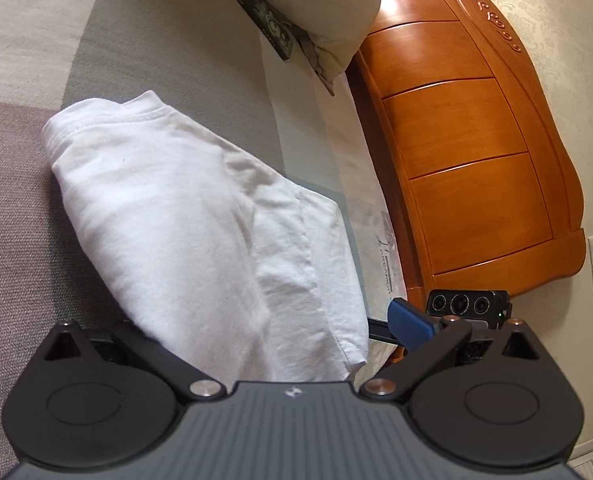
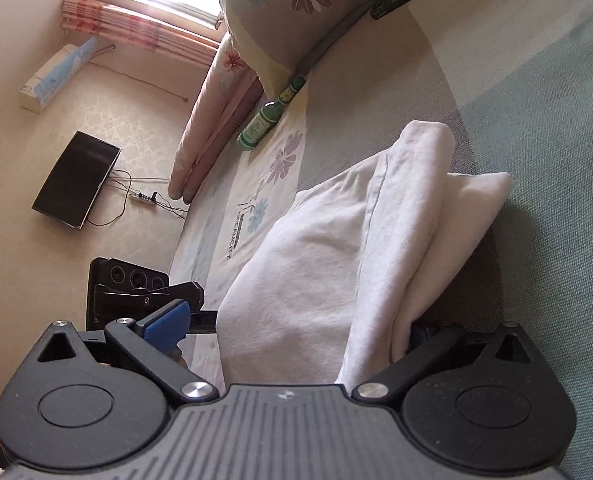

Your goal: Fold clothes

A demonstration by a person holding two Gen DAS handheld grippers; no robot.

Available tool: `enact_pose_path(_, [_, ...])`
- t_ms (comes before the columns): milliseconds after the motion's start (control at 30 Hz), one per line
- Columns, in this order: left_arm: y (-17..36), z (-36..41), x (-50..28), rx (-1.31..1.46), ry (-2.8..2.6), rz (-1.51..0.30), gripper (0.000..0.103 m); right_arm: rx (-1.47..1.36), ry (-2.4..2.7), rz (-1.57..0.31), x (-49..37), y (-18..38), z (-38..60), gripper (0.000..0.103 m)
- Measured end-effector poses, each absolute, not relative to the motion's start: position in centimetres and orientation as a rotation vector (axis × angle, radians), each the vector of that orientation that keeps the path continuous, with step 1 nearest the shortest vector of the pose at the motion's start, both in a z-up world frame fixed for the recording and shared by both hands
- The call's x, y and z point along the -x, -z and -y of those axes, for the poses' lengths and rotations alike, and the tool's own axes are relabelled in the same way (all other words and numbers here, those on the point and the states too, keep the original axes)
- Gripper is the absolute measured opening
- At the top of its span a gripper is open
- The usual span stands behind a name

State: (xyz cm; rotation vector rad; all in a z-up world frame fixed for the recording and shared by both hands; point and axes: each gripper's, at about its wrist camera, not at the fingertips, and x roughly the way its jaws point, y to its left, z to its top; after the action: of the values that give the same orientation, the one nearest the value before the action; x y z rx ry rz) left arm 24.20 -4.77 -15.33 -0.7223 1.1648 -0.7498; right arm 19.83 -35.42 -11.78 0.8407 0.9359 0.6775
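In the left wrist view the left gripper (image 1: pixel 256 336) sits at 6 o'clock with its linkage arms spread wide, and the white garment (image 1: pixel 200 216) runs straight down between them; one blue pad (image 1: pixel 410 322) stands clear at 4 o'clock, apart from the cloth, while the other finger is buried under fabric, so these tongs look spread around the garment's near end and not pinching it, probably to straddle and steady the bundle. The right gripper (image 2: pixel 292 334) shows much the same from the other side: arms splayed, a blue pad (image 2: pixel 168 320) free at 8 o'clock, the opposite finger hidden beneath the folded layers, so I judge it spread as well, though whether the hidden tip touches cloth I cannot tell. The white garment (image 2: pixel 336 248) lies on the bed sheet (image 1: pixel 164 60), already doubled into a thick oblong with a hem seam and stacked edges showing toward 1 o'clock, which suggests folding is well along and both tools flank the near end to square it or take a final fold. Beyond, toward 12 o'clock, a green bottle (image 2: pixel 266 118) rests against the flowered pillow (image 2: pixel 280 8). Farthest off is the wooden headboard (image 1: pixel 468 152) at 2 o'clock in the left view.
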Motion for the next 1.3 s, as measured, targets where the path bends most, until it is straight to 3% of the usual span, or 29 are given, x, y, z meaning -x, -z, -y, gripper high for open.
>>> enact_pose_path(200, [16.8,3.8,-23.9,0.719,0.723,-1.179,0.101,-0.794,-0.591,-1.044,-19.6,13.8,35.8,0.103])
enact_pose_path(833, [17.4,4.3,-23.6,0.743,0.763,-1.17,0.102,-1.031,-0.779,-1.034,-21.4,16.0,36.4,0.103])
enact_pose_path(1300, [14.4,5.9,-22.9,0.741,0.831,-1.108,0.101,-0.934,-0.797,-0.973,-20.8,12.3,36.6,0.103])
